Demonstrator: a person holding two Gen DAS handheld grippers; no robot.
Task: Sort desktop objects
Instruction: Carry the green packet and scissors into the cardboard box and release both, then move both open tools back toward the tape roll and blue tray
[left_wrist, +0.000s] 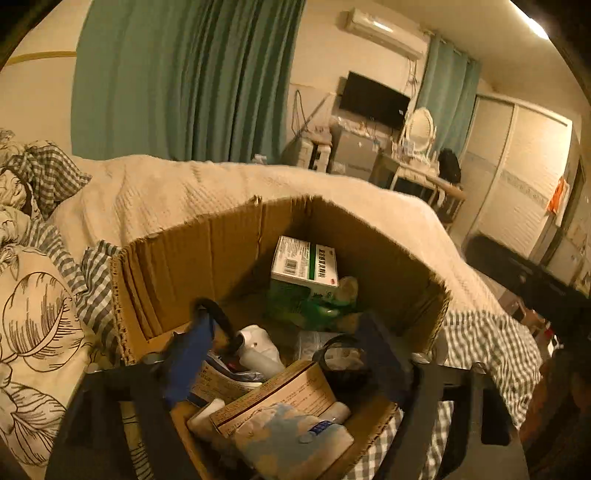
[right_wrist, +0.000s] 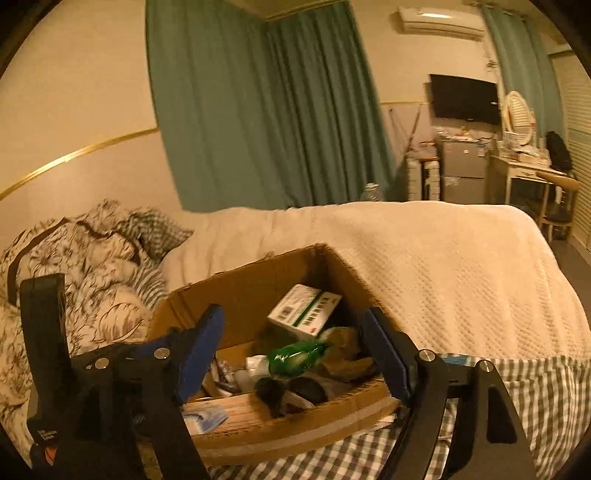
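An open cardboard box (left_wrist: 177, 266) stands on the bed, filled with small items. Inside lie a white-and-green medicine carton (left_wrist: 304, 264), a green plastic bottle (left_wrist: 310, 306), a white bottle (left_wrist: 258, 349), a brown carton (left_wrist: 280, 398) and a blue-white pouch (left_wrist: 291, 439). My left gripper (left_wrist: 284, 350) hangs open over the box with nothing between its blue pads. In the right wrist view the same box (right_wrist: 258, 439), medicine carton (right_wrist: 304, 310) and green bottle (right_wrist: 295, 356) show. My right gripper (right_wrist: 291, 354) is open above the box's near side and holds nothing.
A cream blanket (right_wrist: 424, 266) covers the bed behind the box, over a checked sheet (right_wrist: 517, 387). A crumpled floral quilt (right_wrist: 92, 258) lies at the left. Green curtains, a wall television (right_wrist: 463, 98), a small fridge (right_wrist: 463, 166), a dressing table and a chair stand beyond.
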